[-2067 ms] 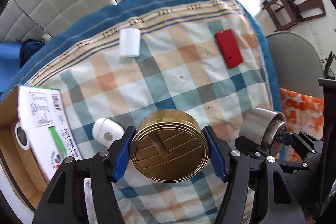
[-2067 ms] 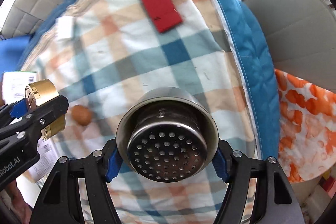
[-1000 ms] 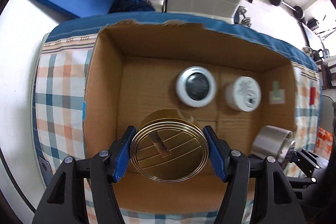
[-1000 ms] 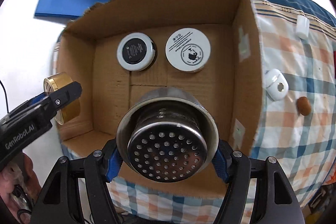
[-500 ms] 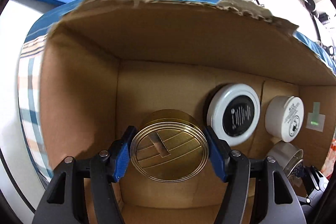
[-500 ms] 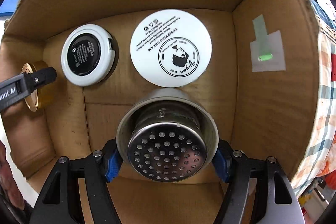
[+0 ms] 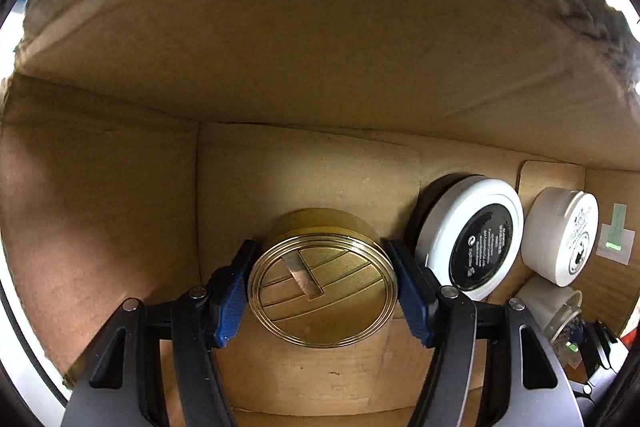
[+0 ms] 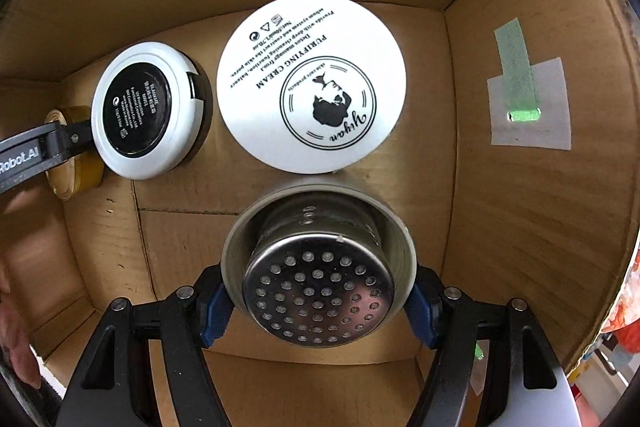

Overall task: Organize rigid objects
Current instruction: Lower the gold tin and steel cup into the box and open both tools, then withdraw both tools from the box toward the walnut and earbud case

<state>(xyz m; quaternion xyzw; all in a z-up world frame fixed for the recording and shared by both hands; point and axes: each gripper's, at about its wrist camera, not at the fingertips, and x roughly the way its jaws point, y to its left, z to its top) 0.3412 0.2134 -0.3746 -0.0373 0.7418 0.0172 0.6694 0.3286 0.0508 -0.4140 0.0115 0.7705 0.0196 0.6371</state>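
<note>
Both grippers are down inside a cardboard box (image 7: 280, 59). My left gripper (image 7: 322, 285) is shut on a round gold tin (image 7: 322, 279), held low near the box's left wall; the tin also shows in the right wrist view (image 8: 74, 163). My right gripper (image 8: 316, 297) is shut on a steel strainer cup (image 8: 318, 279) with a perforated bottom, close above the box floor (image 8: 180, 227). The strainer cup also shows at the lower right of the left wrist view (image 7: 554, 307).
A white compact with a black label (image 8: 146, 109) and a white cream jar (image 8: 312, 83) sit side by side on the box floor; both also show in the left wrist view (image 7: 472, 235) (image 7: 560, 235). A taped paper patch (image 8: 528, 103) is on the right wall.
Both grippers have gone from over the checked cloth to over the box and then down into it, each still holding its object. The box walls now fill both views.
</note>
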